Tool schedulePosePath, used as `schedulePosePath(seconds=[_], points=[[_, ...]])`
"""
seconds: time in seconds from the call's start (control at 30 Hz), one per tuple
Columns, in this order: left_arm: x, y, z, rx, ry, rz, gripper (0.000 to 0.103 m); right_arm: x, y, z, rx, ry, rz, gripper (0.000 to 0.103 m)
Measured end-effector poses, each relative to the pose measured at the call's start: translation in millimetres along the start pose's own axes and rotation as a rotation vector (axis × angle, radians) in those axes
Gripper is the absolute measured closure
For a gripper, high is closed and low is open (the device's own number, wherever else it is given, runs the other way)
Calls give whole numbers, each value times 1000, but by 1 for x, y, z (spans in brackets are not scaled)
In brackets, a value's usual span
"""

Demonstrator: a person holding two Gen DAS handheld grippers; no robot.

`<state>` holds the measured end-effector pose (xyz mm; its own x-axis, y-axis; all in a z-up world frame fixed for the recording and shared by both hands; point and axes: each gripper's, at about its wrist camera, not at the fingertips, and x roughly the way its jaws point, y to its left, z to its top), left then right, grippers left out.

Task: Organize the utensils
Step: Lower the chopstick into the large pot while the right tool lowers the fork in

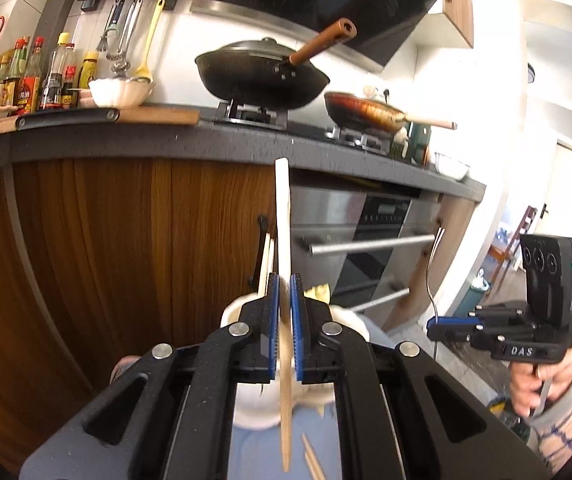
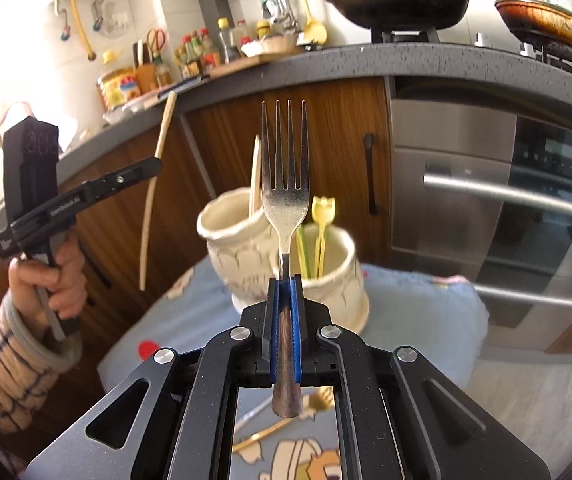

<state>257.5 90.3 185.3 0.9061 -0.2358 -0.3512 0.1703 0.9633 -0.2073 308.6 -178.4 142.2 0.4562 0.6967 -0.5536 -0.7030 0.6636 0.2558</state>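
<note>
**Over the blue mat, a utensil in each gripper**

Above the two cream ceramic holders, the right gripper (image 2: 285,280) is pinching a steel fork (image 2: 286,184) by its handle, tines pointing up, jaws pressed tight against the metal. The left gripper (image 1: 284,280) is clamping a pale wooden spatula-like utensil (image 1: 282,220) the same way, edge-on between its blue pads, its long handle trailing down below the jaws.

The nearer holder (image 2: 325,276) is already carrying yellow tulip-topped picks (image 2: 323,216); the one behind it (image 2: 234,240) is holding a wooden piece (image 2: 254,176). Both are standing on a blue patterned mat (image 2: 417,300), where a gold-coloured fork (image 2: 282,420) is lying flat, and wooden chopsticks (image 1: 313,460) too, not yet sorted.

To do this step well, I'd say each hand should be tipping its utensil so the handle end points down into a holder's mouth, centring it over the opening before lowering, and letting go only once the tip is well inside. The fork belongs best with like pieces, and the wooden utensil with the wood. The two holders are touching or nearly so, so bringing the hands in one after the other would be sparing a knock against a rim.

Behind them, the wooden cabinets, the oven (image 2: 525,216) and the counter with its black wok (image 1: 262,72) are standing well apart.
</note>
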Motion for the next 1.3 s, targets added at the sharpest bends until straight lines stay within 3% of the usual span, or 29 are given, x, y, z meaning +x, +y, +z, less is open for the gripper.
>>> schedulePosePath(seconds=[0.17, 0.4, 0.67, 0.93, 1.3], points=[[13, 7, 17, -43, -68, -3, 97, 2, -3, 20, 37, -86, 19, 97], [28, 1, 42, -16, -185, 47, 97, 21, 0, 47, 32, -163, -6, 97], [54, 0, 24, 12, -229, 110, 97, 47, 0, 52, 20, -224, -69, 97], [69, 5, -13, 21, -161, 157, 97, 81, -5, 23, -1, -153, -116, 97], [83, 8, -41, 56, 5, 203, 97, 104, -5, -3, -17, -32, -151, 97]])
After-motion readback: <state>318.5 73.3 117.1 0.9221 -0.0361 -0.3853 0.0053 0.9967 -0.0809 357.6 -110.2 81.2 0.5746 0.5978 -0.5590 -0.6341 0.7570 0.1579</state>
